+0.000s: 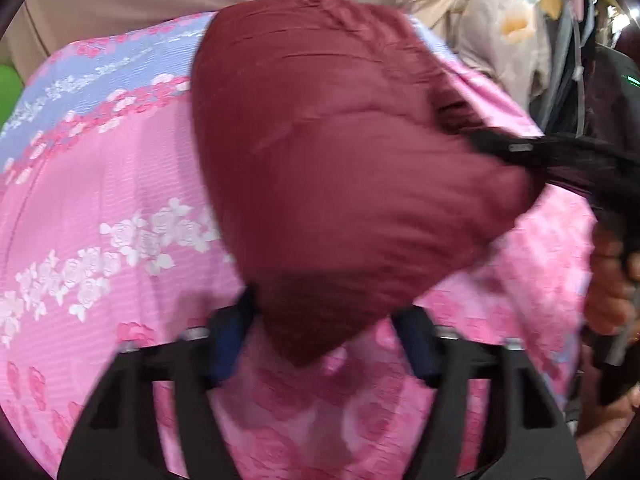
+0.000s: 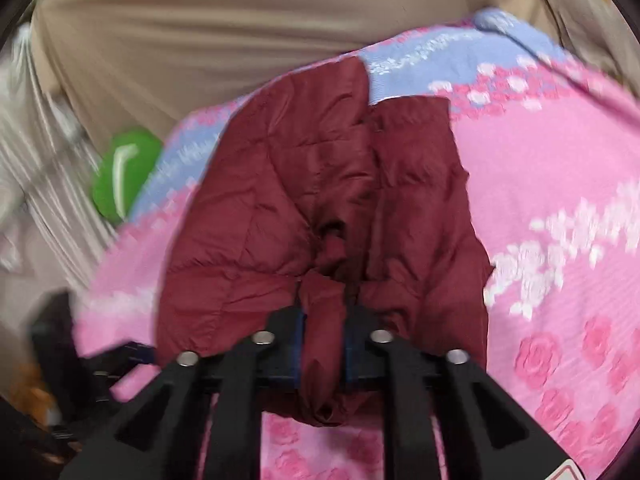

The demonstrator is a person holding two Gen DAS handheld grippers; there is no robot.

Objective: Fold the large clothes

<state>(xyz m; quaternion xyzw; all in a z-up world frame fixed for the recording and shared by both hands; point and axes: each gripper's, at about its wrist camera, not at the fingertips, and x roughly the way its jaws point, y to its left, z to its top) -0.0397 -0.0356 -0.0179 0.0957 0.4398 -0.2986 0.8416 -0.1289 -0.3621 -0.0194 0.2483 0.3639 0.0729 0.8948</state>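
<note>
Jacket (image 2: 280, 208): just one, dark red and puffy, with stitched squares. Lies partly on a pink sheet (image 2: 540, 168), near the middle of it, with one end lifted up off it. Looks folded down the middle from the right wrist view, two halves side by side with a deep crease between.

Two grippers, both black with blue pads. One sheet, pink with white and pink roses and a pale blue stripe, spread under everything. One green thing (image 2: 124, 172), round and shiny, just past the sheet's far left edge; too blurry to name. One big tan cloth (image 2: 240, 40) behind the sheet. Some hanging clothes (image 1: 500, 28) at the far right of the left wrist view, with straps and cords, all blurry. Lifted red cloth across the middle of that view, hiding much of the sheet behind it.

Right gripper (image 2: 324, 348): pinched tight on a bunched fold of the jacket, with red cloth squeezed between the pads and poking out below. Points down at a slant towards the sheet. Shows in the left wrist view as a black blur biting the jacket's right edge, with one hand (image 1: 608, 292) wrapped around its handle.

Left gripper (image 1: 322, 344): jaws apart, tilted steeply down. Pointed corner of the jacket between the fingers, with a sliver of pink sheet on each side of it, so no squeeze from the pads (image 1: 228, 344).
</note>
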